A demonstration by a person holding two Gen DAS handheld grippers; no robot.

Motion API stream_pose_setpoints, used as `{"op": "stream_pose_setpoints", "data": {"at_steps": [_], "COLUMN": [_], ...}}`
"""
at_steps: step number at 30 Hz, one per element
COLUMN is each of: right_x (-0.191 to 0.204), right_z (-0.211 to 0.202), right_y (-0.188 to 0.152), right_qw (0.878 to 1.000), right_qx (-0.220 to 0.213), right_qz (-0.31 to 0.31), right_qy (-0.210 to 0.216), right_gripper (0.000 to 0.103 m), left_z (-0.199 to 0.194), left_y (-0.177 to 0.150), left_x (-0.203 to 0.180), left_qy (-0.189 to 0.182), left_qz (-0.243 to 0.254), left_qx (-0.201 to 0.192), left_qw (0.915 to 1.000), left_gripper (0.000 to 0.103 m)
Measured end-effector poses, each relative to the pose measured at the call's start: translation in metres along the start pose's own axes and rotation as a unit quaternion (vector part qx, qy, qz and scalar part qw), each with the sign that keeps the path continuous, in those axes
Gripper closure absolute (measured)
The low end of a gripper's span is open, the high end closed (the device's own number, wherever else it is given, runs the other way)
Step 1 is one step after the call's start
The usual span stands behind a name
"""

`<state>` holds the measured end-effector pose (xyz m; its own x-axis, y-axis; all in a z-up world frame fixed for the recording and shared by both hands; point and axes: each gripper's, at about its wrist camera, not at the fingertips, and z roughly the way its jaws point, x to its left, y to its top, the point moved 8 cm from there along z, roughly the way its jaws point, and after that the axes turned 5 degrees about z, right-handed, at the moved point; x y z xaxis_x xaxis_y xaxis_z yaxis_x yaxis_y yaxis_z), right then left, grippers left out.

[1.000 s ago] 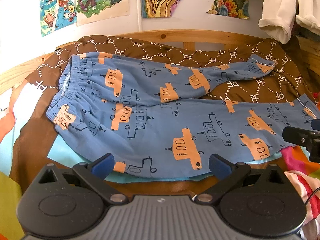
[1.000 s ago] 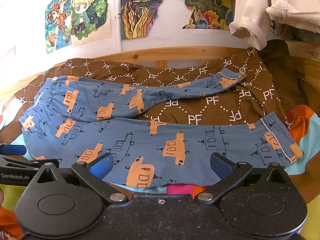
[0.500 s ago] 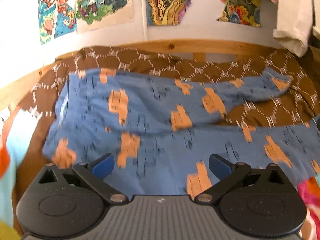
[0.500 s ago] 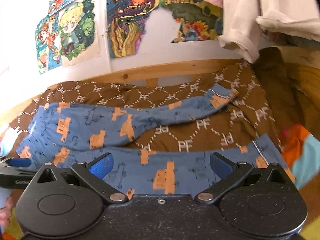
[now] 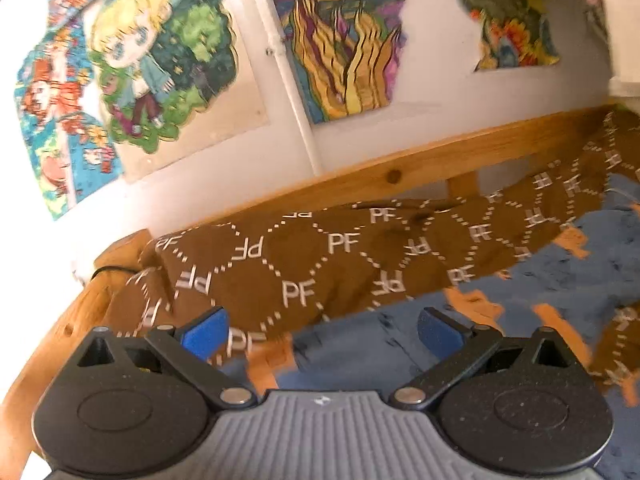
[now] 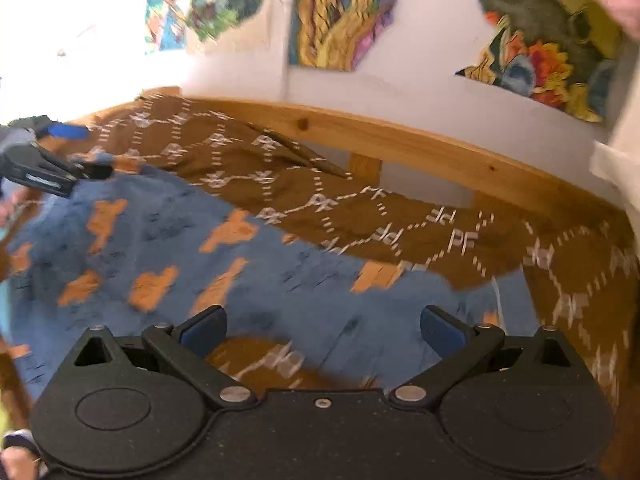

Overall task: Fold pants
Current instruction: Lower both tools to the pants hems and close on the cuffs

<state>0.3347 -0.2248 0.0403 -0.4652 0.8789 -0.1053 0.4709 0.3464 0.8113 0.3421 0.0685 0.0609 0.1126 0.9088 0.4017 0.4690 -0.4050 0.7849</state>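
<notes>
The blue pants (image 6: 160, 248) with orange car prints lie spread on a brown "PF" blanket (image 6: 460, 236). In the left wrist view the pants (image 5: 560, 280) fill the lower right, their far edge just beyond my open, empty left gripper (image 5: 324, 330). In the right wrist view my right gripper (image 6: 322, 328) is open and empty, low over the far leg of the pants near its hem (image 6: 496, 296). The left gripper (image 6: 52, 160) shows at the far left of that view, by the waistband end. Both views are motion-blurred.
A wooden bed rail (image 5: 400, 168) runs along the back, also seen in the right wrist view (image 6: 400, 140). Behind it is a white wall with colourful posters (image 5: 152, 60). Pale hanging cloth (image 6: 616, 160) is at the right edge.
Both grippers have moved forward across the pants toward the far side of the bed and tilted up. The near leg has dropped out of view. Both stay open.
</notes>
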Motion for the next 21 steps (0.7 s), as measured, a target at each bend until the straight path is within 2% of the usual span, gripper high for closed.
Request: {"op": "stream_pose_setpoints", "data": {"at_steps": [4, 6, 8, 11, 14, 15, 16, 17, 19, 21], "right_x": [-0.01, -0.008, -0.005, -0.004, -0.005, -0.007, -0.009, -0.01, -0.013, -0.018], "right_z": [0.063, 0.097, 0.124, 0.155, 0.165, 0.168, 0.171, 0.173, 0.18, 0.185], "right_y": [0.036, 0.049, 0.054, 0.058, 0.057, 0.056, 0.056, 0.053, 0.048, 0.042], "right_qw": [0.997, 0.993, 0.989, 0.982, 0.974, 0.971, 0.968, 0.966, 0.963, 0.96], "right_qx": [0.036, 0.06, 0.086, 0.117, 0.141, 0.15, 0.159, 0.168, 0.184, 0.2], "right_qz": [-0.004, -0.028, -0.059, -0.084, -0.104, -0.108, -0.11, -0.113, -0.124, -0.126], "right_qy": [0.072, 0.1, 0.108, 0.124, 0.146, 0.153, 0.157, 0.16, 0.154, 0.148], "right_gripper": [0.001, 0.004, 0.016, 0.025, 0.04, 0.042, 0.042, 0.042, 0.044, 0.044], "left_z": [0.047, 0.066, 0.076, 0.083, 0.087, 0.086, 0.088, 0.089, 0.094, 0.098], "left_y": [0.0, -0.005, -0.009, -0.017, -0.024, -0.027, -0.029, -0.03, -0.034, -0.037], "left_x": [0.01, 0.013, 0.014, 0.013, 0.009, 0.008, 0.007, 0.006, 0.006, 0.005], "left_qy": [-0.034, -0.056, -0.078, -0.111, -0.143, -0.156, -0.162, -0.163, -0.154, -0.143], "left_qz": [0.032, 0.039, 0.053, 0.08, 0.103, 0.108, 0.113, 0.12, 0.137, 0.147], "left_qx": [0.046, 0.065, 0.073, 0.088, 0.106, 0.113, 0.119, 0.125, 0.137, 0.142], "left_qw": [0.9979, 0.9956, 0.9929, 0.9867, 0.9785, 0.9753, 0.9729, 0.9713, 0.969, 0.9683], "left_gripper": [0.0, 0.0, 0.004, 0.013, 0.02, 0.022, 0.029, 0.043, 0.06, 0.065]}}
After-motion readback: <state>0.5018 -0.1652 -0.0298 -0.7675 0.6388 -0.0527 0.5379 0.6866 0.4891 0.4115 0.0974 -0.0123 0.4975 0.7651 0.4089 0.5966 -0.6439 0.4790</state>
